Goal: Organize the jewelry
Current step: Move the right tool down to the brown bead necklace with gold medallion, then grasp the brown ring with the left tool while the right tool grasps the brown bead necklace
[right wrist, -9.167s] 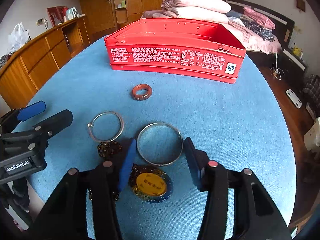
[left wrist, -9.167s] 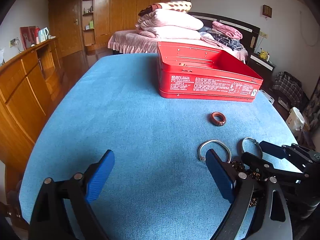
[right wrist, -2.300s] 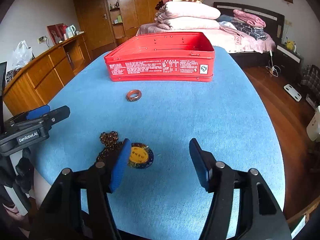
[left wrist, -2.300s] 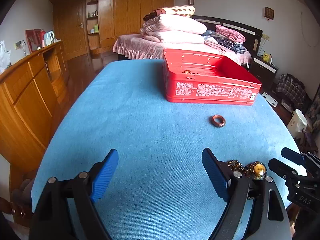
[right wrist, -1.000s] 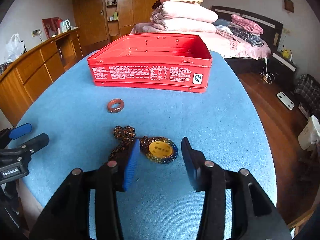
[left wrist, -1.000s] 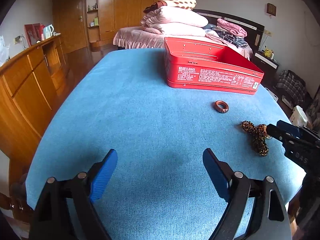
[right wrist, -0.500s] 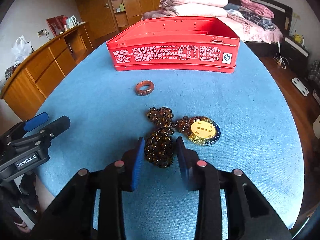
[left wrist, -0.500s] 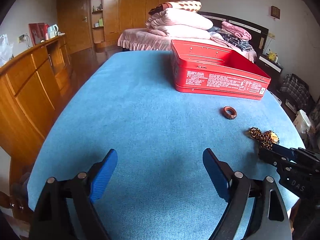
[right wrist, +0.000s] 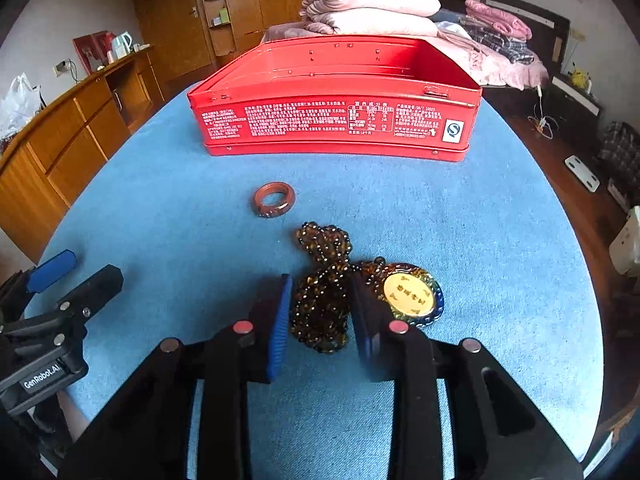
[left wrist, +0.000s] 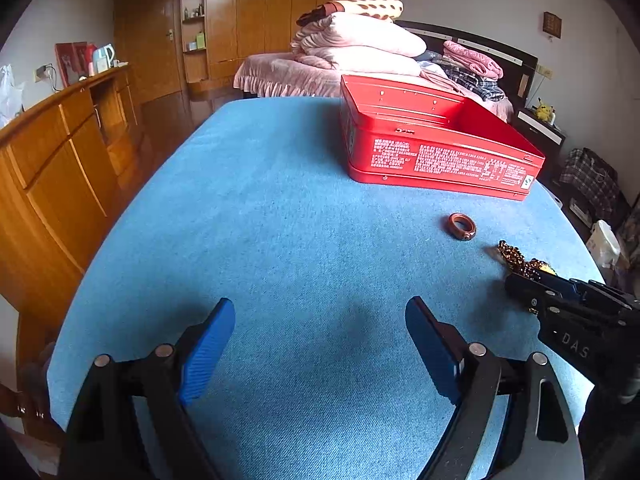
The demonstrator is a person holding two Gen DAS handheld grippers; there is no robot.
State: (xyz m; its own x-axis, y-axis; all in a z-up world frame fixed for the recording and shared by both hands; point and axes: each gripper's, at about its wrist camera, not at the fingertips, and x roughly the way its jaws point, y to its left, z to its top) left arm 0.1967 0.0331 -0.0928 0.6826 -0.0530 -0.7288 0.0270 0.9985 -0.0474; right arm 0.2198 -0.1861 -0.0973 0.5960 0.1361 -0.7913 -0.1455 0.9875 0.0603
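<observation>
The bench (right wrist: 500, 208) carries the red tin (right wrist: 336, 120); the beads (right wrist: 324, 300) lie just before it. Right tongs (right wrist: 320, 312) have just been closing, beads between, barely touching. Left tongs (left wrist: 320, 344) gape empty. Best squeeze the whole bunch firmly, so the pendant (right wrist: 412, 292) comes along
</observation>
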